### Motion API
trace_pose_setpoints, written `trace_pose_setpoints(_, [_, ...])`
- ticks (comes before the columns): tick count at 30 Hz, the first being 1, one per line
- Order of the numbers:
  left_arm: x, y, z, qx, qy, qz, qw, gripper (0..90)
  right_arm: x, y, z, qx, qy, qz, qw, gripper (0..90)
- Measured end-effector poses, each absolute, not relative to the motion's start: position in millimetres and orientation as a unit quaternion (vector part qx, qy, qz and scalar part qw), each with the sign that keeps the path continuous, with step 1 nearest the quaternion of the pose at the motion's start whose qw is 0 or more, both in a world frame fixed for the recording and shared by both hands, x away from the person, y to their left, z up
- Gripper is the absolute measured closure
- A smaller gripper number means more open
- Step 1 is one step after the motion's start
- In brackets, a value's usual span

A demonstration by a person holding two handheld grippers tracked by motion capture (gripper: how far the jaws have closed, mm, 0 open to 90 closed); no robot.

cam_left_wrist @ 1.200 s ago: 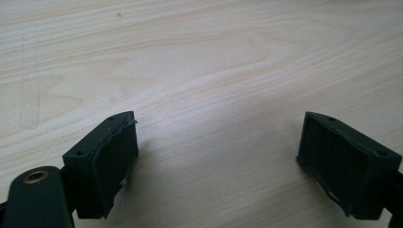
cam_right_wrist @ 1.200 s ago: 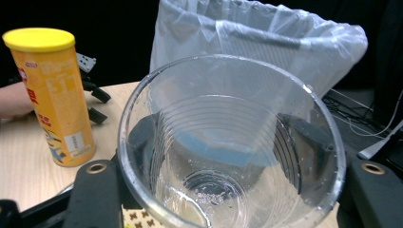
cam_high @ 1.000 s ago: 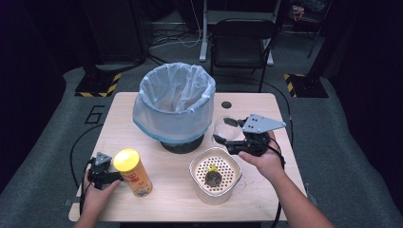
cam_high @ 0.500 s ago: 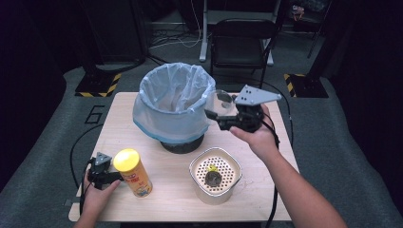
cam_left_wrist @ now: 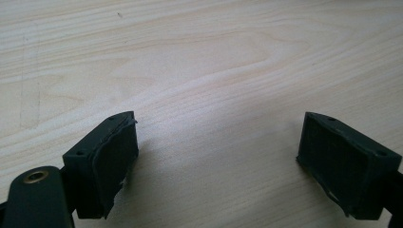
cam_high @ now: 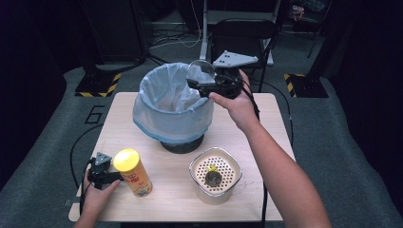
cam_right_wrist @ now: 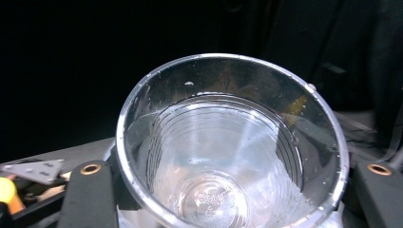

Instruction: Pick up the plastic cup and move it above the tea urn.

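My right gripper is shut on a clear plastic cup and holds it in the air over the right rim of the bin lined with a blue bag. In the right gripper view the cup sits between the jaws of the right gripper, its mouth turned to the camera and its inside wet. My left gripper rests on the table at the front left beside a yellow canister. In the left gripper view the left gripper is open, with bare wood between the jaws.
A white container with a perforated insert stands at the front right of the wooden table, with a dark lump and a yellow bit on the insert. A black chair stands behind the table. Cables trail off both sides.
My right gripper has carried the cup up and away from me, from beside the white container to above the bin's rim. The left hand has not moved.
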State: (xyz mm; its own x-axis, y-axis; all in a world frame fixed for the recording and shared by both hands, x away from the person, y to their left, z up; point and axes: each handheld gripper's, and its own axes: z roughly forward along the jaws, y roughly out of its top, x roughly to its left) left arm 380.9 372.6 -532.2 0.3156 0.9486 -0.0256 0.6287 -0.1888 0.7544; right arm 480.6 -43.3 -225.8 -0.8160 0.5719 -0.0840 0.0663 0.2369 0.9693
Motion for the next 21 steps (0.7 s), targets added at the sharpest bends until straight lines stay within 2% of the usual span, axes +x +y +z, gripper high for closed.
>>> trace_pose_setpoints(11, [380.4,373.1,-530.9,0.739,0.537,0.227,0.338,13.0,506.2,-2.7,-234.1,0.22,0.763,0.57,0.21,30.6])
trace_pose_setpoints(14, [380.2,373.5,-530.4,0.741,0.535,0.23,0.334,13.0,512.0,7.9,-239.7,0.215,0.768,0.564,0.214,26.2])
trace_pose_setpoints(16, [379.5,373.5,-530.0,0.741,0.536,0.228,0.333,13.0,516.1,13.5,-243.8,0.219,0.774,0.557,0.207,16.7])
trace_pose_setpoints(21, [379.4,373.2,-530.2,0.74,0.537,0.226,0.334,13.0,518.1,23.0,-253.5,0.229,0.778,0.549,0.203,9.3])
